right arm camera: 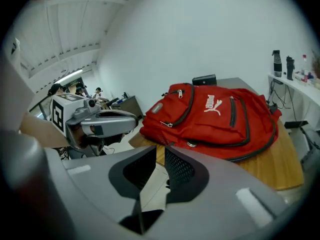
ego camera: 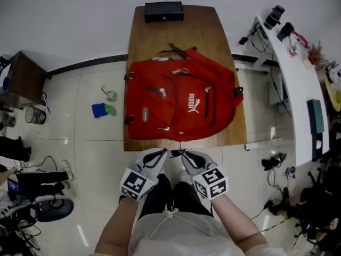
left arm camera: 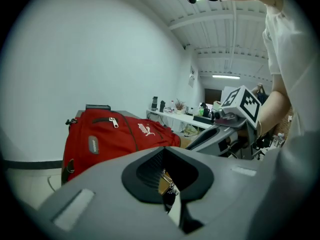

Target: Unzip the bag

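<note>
Grey plastic shells cover two handheld grippers, their tips nearly meeting just off the near edge of the wooden table. The left gripper has its jaws a narrow slit apart and grips nothing. Through the slit a small metal zipper pull shows against the table's edge. The right gripper stands slightly open and empty, with floor showing between its pads. Beyond them a red Puma backpack lies flat from the table's near edge past its middle. A black box sits at the far edge.
</note>
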Action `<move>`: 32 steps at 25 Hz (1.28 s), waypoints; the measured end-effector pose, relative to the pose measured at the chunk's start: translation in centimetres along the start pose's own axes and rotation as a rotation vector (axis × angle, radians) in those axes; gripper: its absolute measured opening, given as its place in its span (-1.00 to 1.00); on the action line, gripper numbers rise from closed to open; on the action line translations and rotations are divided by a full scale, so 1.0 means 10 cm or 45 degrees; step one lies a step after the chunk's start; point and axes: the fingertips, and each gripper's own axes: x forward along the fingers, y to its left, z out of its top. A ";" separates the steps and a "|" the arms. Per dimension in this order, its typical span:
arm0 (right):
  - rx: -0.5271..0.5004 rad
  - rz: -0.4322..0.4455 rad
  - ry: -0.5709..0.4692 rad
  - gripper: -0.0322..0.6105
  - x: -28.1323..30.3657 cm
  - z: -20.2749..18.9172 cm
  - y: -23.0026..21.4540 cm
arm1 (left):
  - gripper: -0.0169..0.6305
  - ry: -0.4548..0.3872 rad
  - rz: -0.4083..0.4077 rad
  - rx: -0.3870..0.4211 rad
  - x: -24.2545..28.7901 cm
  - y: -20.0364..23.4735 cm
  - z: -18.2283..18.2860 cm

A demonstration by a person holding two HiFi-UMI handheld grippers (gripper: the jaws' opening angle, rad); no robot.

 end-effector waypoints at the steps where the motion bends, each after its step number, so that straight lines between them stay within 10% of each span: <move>1: 0.009 -0.025 0.025 -0.76 0.12 -0.05 -0.06 | -0.93 0.015 -0.019 0.007 0.08 0.05 -0.07; 19: 0.174 -0.328 0.255 -0.68 0.83 -0.62 -0.53 | -0.93 0.122 -0.243 -0.044 0.83 0.29 -0.64; 32: 0.226 -0.219 0.311 -0.88 0.58 -0.56 -0.65 | -0.93 0.333 -0.158 -0.068 1.13 0.15 -0.75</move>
